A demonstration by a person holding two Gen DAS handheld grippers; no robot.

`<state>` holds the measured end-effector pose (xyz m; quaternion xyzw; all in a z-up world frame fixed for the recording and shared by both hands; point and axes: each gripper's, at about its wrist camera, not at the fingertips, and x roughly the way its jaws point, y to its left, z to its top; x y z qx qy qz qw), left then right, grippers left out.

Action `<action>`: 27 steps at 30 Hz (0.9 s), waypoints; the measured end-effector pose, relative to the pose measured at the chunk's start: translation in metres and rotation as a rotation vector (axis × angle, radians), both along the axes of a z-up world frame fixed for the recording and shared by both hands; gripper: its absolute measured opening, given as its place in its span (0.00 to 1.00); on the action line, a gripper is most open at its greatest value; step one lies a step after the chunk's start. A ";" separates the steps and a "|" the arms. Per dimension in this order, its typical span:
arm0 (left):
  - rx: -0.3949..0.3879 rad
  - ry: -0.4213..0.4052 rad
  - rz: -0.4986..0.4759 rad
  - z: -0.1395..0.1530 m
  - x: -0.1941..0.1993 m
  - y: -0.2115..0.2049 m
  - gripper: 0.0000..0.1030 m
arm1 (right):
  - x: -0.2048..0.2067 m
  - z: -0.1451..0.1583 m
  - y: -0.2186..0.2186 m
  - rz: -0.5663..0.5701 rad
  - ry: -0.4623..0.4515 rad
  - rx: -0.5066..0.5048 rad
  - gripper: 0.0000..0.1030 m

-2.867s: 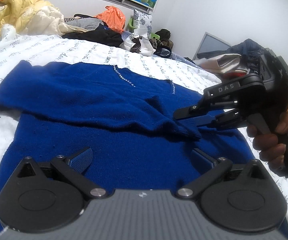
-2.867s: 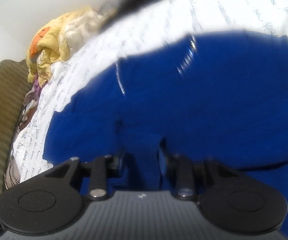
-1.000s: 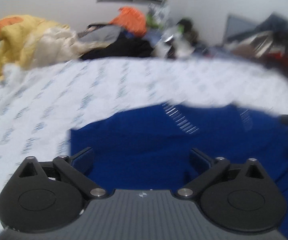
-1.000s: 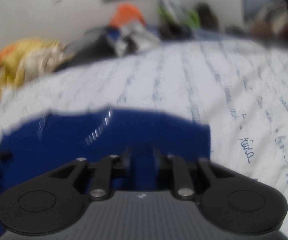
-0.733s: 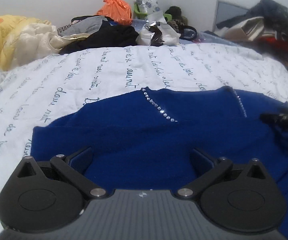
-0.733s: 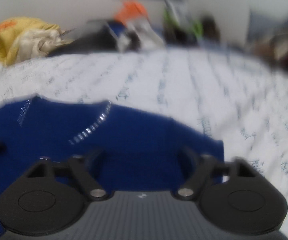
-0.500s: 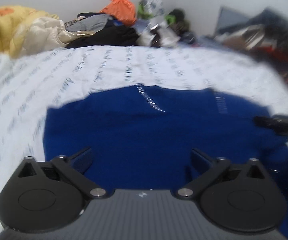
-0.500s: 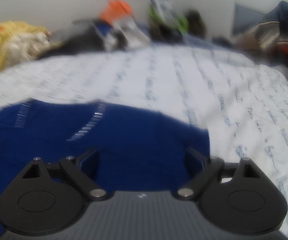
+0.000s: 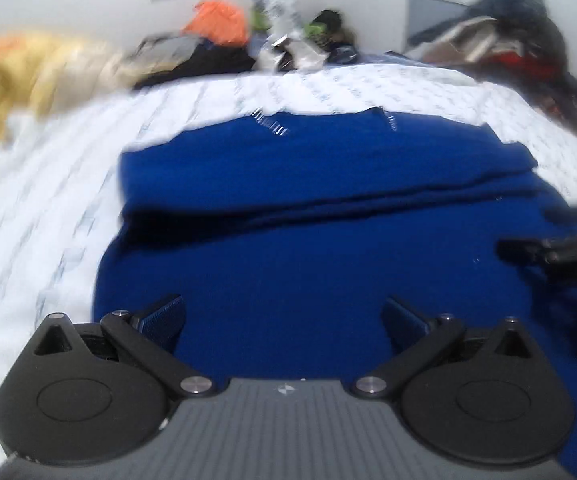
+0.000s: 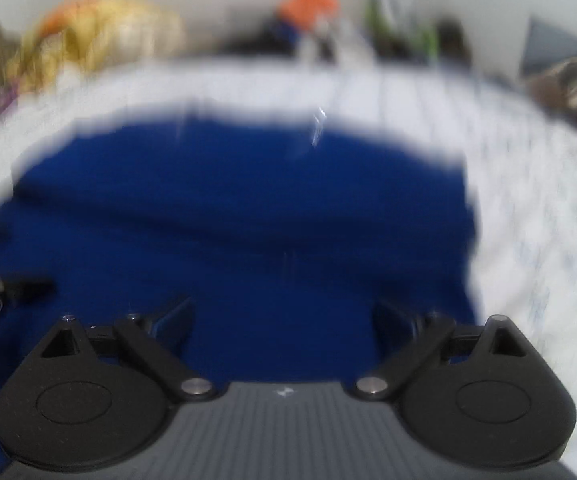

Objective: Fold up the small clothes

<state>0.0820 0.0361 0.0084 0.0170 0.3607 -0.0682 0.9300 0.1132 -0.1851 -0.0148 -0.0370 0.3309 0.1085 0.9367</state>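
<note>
Blue knit sweater (image 9: pixel 328 240) lies spread flat on the bed, both sleeves folded across its upper body and forming a ridge running left to right. Sparkly stud trim at the far neckline. The near hem sits closest; the right-wrist view is blurred.

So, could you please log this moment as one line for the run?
left tongs: open, empty | right tongs: open, empty | sweater: sleeves folded across, on bed
</note>
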 end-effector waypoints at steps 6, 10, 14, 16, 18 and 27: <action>0.044 -0.043 0.020 -0.004 -0.070 -0.007 1.00 | -0.083 -0.004 0.006 0.036 -0.027 -0.026 1.00; -0.005 0.037 0.048 0.005 -0.089 -0.005 1.00 | -0.110 0.009 0.002 -0.018 0.066 0.029 1.00; 0.015 -0.013 0.049 -0.003 -0.121 -0.010 1.00 | -0.148 -0.006 0.010 0.052 -0.008 -0.021 1.00; -0.001 0.018 0.061 0.000 -0.131 -0.011 1.00 | -0.157 0.002 0.010 0.000 0.067 0.004 1.00; 0.002 -0.020 0.041 -0.005 -0.145 -0.011 1.00 | -0.173 -0.002 0.012 0.041 0.059 0.003 1.00; -0.080 0.019 0.124 0.012 -0.197 0.024 1.00 | -0.224 0.032 -0.046 0.045 0.099 0.150 1.00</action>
